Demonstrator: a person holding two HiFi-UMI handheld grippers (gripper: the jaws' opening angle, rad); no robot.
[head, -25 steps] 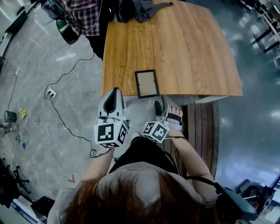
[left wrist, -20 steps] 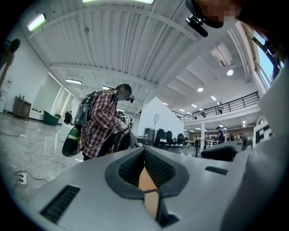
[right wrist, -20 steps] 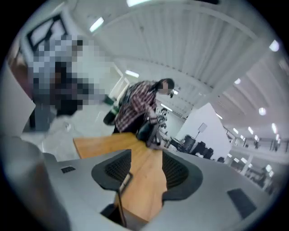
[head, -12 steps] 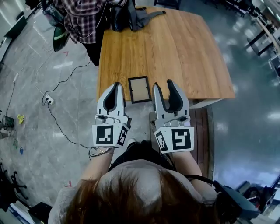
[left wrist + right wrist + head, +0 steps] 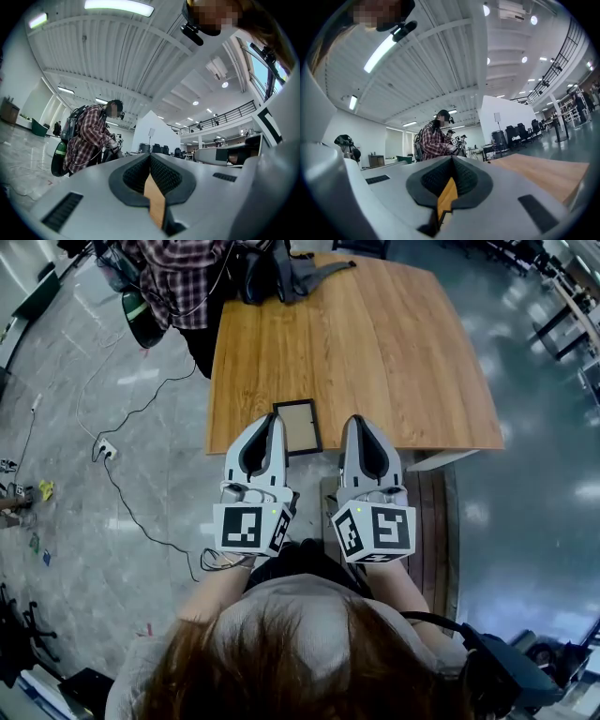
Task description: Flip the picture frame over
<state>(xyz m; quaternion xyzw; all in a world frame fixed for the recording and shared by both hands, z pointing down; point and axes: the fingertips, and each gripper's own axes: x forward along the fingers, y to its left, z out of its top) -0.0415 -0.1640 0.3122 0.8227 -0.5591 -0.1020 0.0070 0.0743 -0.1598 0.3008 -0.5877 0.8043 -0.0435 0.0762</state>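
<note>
Hovering with the left gripper [image 5: 273, 421] and right gripper [image 5: 359, 422] both closed and empty, we see the picture frame [image 5: 300, 426] lying flat at the table's [image 5: 403, 352] near edge between them, long axis pointing away, just beside the left.

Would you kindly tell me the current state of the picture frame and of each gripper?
picture frame: lying flat on the table near its front edge, not gripped.
left gripper: shut, nothing between its jaws.
right gripper: shut, nothing between its jaws.
</note>
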